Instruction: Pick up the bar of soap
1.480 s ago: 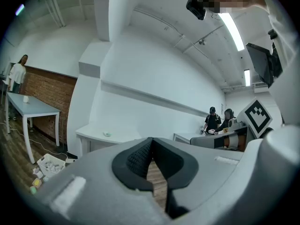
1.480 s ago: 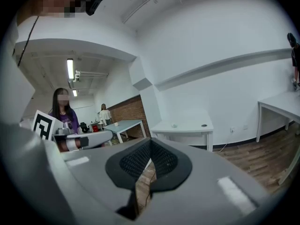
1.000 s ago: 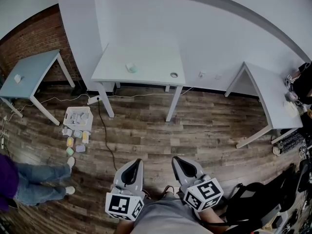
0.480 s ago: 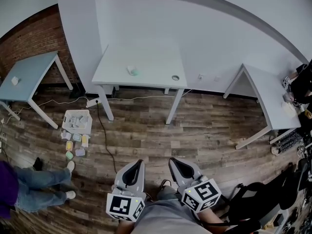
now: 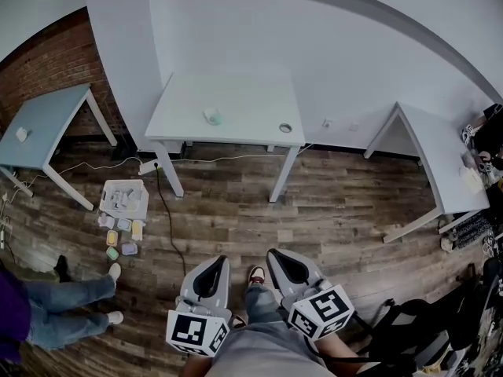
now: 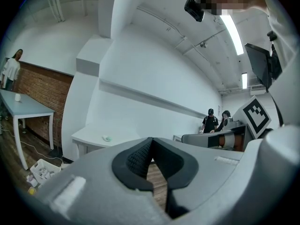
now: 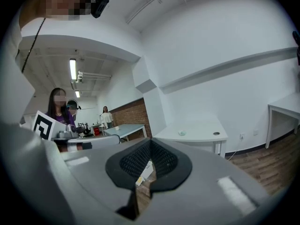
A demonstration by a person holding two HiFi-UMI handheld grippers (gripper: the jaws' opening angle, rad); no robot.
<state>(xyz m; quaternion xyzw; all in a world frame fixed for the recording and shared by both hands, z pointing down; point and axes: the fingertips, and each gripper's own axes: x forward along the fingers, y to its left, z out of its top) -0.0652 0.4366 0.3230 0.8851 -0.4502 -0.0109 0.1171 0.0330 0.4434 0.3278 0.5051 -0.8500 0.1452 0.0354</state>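
Note:
The bar of soap [image 5: 213, 116] is a small pale green block lying on the white table [image 5: 236, 93] against the far wall. It also shows far off as the soap [image 6: 107, 138] in the left gripper view and the soap [image 7: 182, 133] in the right gripper view. My left gripper [image 5: 207, 269] and right gripper [image 5: 283, 261] are held side by side low in the head view, well short of the table, over the wood floor. Both point toward the table. The left gripper [image 6: 151, 140] and right gripper [image 7: 150, 142] are shut with nothing between their pads.
A small round thing [image 5: 284, 128] lies on the same table right of the soap. A blue-grey table [image 5: 39, 124] stands left, another white table [image 5: 440, 159] right. A white bin [image 5: 124, 196], several coloured items [image 5: 122, 238] and a cable [image 5: 169, 226] lie on the floor. A person's legs [image 5: 63, 301] are at left.
Both grippers have moved forward across the floor toward the table. My shoe now shows between them. The person at the left has shifted their legs.

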